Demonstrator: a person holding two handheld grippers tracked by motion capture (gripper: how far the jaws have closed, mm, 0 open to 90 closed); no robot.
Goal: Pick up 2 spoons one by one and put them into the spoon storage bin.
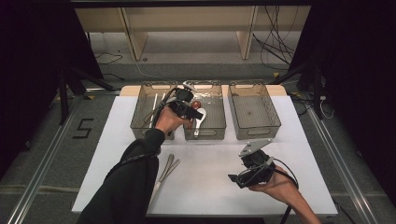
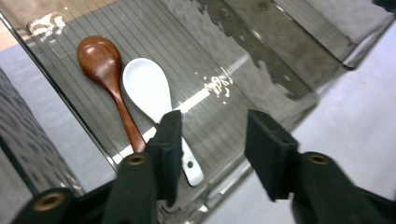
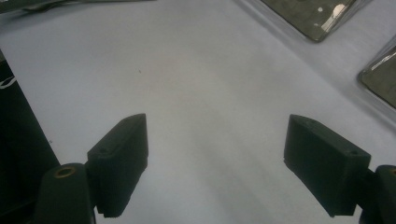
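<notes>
Nearest you, your right gripper (image 1: 232,178) hangs over bare white table (image 1: 210,186), near its front edge, its jaws spread wide with nothing between them. The right gripper view confirms that gap and shows open tabletop stretching ahead to the corners of two bins, both cut off at the frame's edge.

To the left, a pair of slim metal utensils (image 1: 166,171) lies on the table just beside your left sleeve (image 1: 130,182). The sleeve hides their near end, and from above you cannot tell what kind they are.

Farther out, your left gripper (image 1: 194,112) sits over the middle smoky translucent plastic bin (image 1: 205,134). In the high view your hand covers most of that bin's floor. The left gripper view shows more: a glossy white ceramic spoon (image 2: 149,88) and a brown wooden spoon (image 2: 105,70) lie side by side on the ribbed floor, bowls away from you, just inside the bin's side wall. The jaws stand partly apart and press on nothing; one jaw overlaps the white spoon's handle, so part of it is hidden.

The left bin (image 1: 142,112) holds thin pale sticks, too small to identify. The right bin (image 1: 254,112) stands apart with clear table around it.
</notes>
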